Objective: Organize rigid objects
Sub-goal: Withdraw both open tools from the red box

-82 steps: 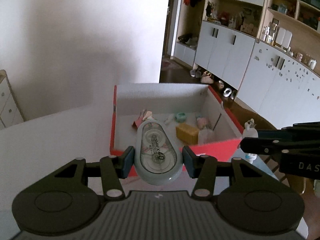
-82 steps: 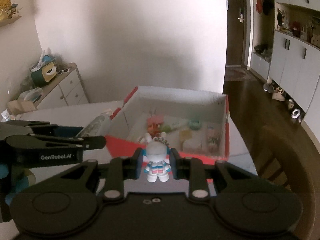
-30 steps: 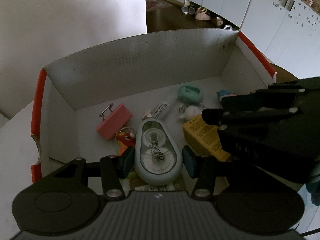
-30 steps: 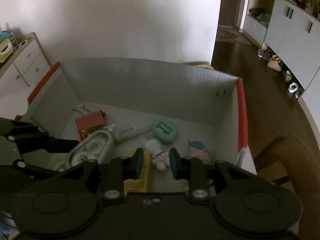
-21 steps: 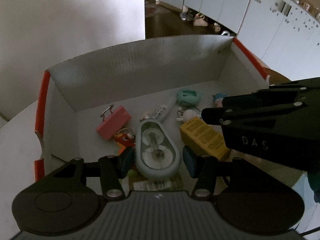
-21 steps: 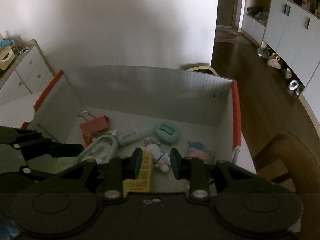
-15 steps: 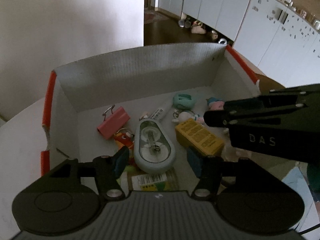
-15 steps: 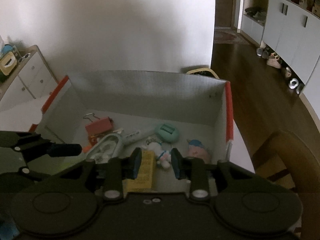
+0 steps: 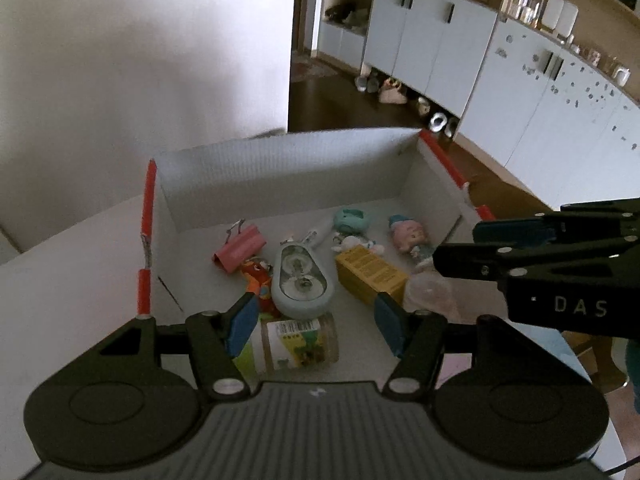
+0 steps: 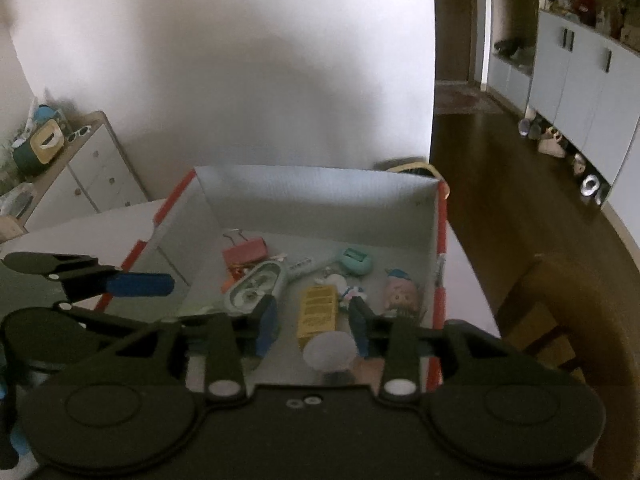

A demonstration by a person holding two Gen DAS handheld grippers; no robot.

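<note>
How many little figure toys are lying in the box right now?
2 for certain: a white bunny figure beside the yellow box, and a pink-haired doll near the right wall. An orange item may be another.

Left tongs (image 9: 316, 324): matte black linkage arms, blue rubber pads, silver pivot screws, two round black discs, ribbed grey housing. Right tongs (image 10: 312, 322): same black build, blue pads, smooth black housing; white "DAS" lettering on its side.
</note>
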